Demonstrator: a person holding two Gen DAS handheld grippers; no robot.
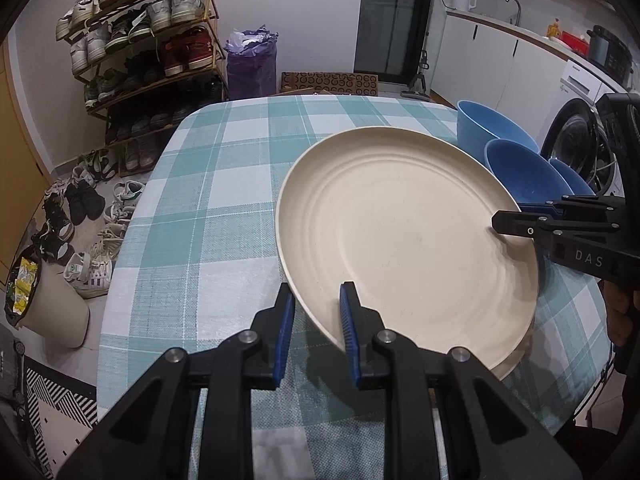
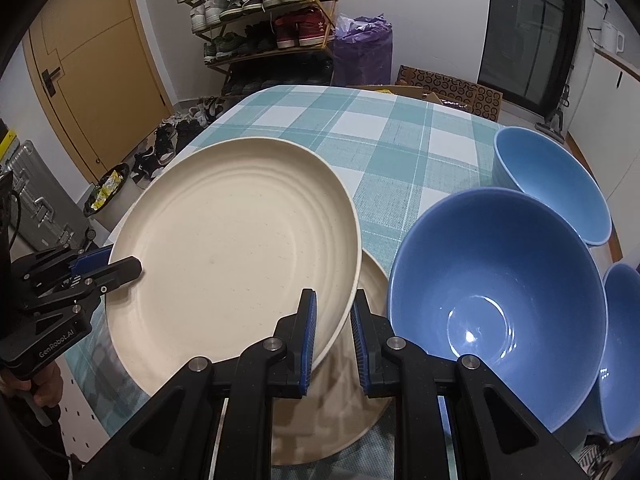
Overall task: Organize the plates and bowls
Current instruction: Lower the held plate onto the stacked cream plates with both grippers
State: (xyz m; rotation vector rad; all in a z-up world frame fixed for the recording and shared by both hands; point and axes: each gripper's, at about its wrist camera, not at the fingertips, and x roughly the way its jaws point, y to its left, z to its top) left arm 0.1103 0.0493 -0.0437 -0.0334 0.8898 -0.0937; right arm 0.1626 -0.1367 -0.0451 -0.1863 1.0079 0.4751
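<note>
A cream ridged plate (image 1: 404, 236) is held tilted above the checked table, gripped at opposite rims by both grippers. My left gripper (image 1: 316, 312) is shut on its near-left rim; it shows at the left of the right wrist view (image 2: 116, 270). My right gripper (image 2: 334, 316) is shut on the plate's (image 2: 236, 248) right rim; it shows at the right of the left wrist view (image 1: 508, 224). A second cream plate (image 2: 372, 280) lies on the table beneath. Three blue bowls (image 2: 496, 296) (image 2: 548, 180) (image 2: 624, 344) stand to the right.
The table with a teal checked cloth (image 1: 224, 184) has its left edge near a shoe rack (image 1: 144, 40) and loose shoes (image 1: 84, 216) on the floor. A trash bin (image 1: 48, 296) stands by the table. Kitchen counter and washer (image 1: 580, 128) at right.
</note>
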